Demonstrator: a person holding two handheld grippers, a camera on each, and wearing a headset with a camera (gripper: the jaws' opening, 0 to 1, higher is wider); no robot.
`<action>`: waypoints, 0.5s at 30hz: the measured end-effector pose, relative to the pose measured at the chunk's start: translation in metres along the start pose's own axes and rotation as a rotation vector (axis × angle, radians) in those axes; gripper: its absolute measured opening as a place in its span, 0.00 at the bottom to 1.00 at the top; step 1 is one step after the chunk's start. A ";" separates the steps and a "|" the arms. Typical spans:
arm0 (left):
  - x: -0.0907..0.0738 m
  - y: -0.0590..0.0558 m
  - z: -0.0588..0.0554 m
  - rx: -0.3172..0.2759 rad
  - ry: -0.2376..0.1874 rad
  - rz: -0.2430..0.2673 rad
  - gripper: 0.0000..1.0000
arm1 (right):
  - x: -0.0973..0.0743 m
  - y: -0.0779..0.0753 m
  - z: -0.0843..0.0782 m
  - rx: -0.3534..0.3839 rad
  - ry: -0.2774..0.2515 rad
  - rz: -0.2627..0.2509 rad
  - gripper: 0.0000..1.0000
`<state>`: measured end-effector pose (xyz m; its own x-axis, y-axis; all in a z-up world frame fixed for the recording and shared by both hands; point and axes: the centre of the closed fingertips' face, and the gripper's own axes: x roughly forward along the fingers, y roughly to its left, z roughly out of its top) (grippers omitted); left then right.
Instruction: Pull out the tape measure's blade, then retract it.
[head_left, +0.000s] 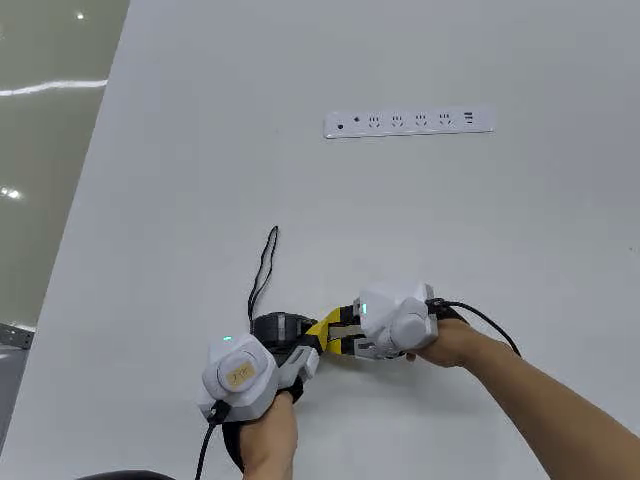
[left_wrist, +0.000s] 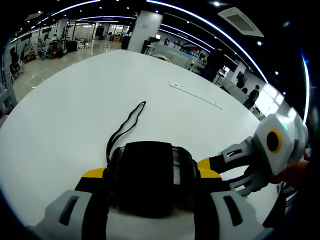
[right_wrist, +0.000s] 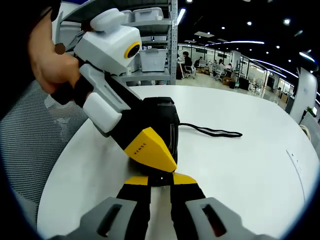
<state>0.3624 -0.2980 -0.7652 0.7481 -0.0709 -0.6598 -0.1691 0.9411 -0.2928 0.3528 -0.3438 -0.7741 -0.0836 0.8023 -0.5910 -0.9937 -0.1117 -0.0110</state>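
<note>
We have the left tongs clamped across the tape measure, on the counter near us. The right tongs sit nearly together at its mouth; we can't tell if they hold the hook. Case likely rigid and slick, blade thin and springy, so pinch the hook.

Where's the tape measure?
Lower centre of head view: the tape measure sits between the jaws of the left hand-held gripper, right hand-held gripper on its right.

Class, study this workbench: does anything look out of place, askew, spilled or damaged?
Nothing stands out. The tape measure sits squarely clamped in the left gripper, its strap trails loose across the table, and the power strip lies flat farther back. No spill or damage shows.
</note>
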 end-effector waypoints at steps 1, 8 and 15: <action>0.000 -0.001 0.000 0.004 0.003 0.000 0.67 | 0.001 0.000 -0.001 0.003 0.004 0.000 0.13; 0.000 -0.001 -0.001 0.009 0.013 0.002 0.67 | 0.001 0.001 -0.002 0.001 0.003 -0.006 0.13; 0.000 0.000 -0.002 0.003 0.008 0.007 0.67 | 0.002 0.000 -0.002 0.004 0.003 -0.011 0.14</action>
<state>0.3617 -0.2987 -0.7664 0.7415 -0.0670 -0.6676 -0.1726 0.9425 -0.2862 0.3531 -0.3434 -0.7765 -0.0722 0.8020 -0.5929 -0.9949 -0.1002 -0.0145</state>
